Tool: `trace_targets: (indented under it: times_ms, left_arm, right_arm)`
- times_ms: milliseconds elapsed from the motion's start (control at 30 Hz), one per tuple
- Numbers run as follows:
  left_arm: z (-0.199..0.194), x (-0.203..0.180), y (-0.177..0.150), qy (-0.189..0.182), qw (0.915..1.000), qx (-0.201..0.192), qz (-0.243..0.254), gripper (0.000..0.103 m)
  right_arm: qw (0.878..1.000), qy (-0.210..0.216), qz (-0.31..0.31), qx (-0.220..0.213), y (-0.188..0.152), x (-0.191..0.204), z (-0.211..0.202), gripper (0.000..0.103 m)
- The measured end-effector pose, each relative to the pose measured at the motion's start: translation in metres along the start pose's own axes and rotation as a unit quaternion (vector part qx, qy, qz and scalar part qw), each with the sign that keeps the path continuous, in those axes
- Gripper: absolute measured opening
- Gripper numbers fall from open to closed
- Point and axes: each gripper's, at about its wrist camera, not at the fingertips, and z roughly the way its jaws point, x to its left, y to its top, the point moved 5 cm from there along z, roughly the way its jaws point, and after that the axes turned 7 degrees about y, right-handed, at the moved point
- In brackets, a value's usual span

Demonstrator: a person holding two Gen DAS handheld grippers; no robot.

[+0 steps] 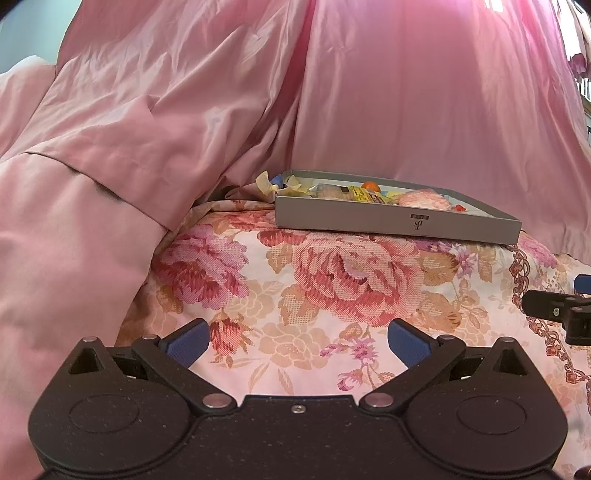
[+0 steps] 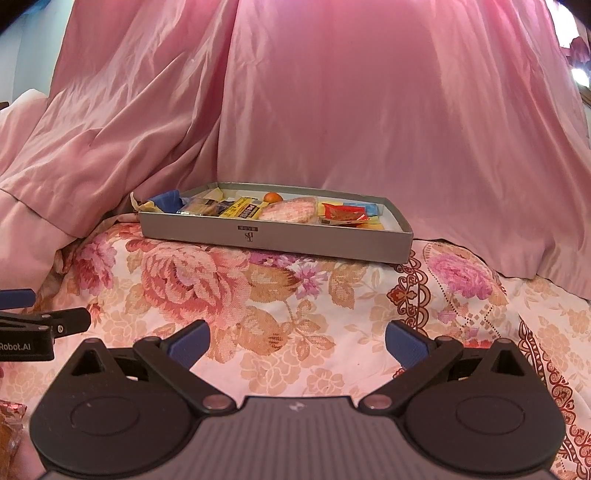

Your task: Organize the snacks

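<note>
We see a bed covered by a floral bedspread [image 1: 332, 280] of pink and tan roses. Behind it, a pink satin quilt [image 2: 332, 110] rises in heaped folds. Bright light [image 2: 580, 75] glares at upper right; pale wall [image 1: 22, 33] shows upper left.

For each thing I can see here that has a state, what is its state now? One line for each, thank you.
Left gripper: open, holding nothing, above the bedspread.
Right gripper: open, holding nothing.
Grey box: no lid on it, flat on the bedspread, snacks inside.
Orange ball: in the box, at the back.
Pink packet: lying in the box.
Red packet: lying in the box.
Flowered bedspread: spread flat.
Pink sheet: draped behind the box, creased.
</note>
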Motion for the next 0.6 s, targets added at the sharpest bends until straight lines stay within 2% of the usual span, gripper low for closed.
trace_targets:
  times_ms: [600]
  left_arm:
    - [0.0002,-0.0002,-0.0006,0.000,1.0000,0.001,0.000,0.102]
  right_arm:
    - [1.000,0.000,-0.001,0.003,-0.0012,-0.0002,0.0018,0.103]
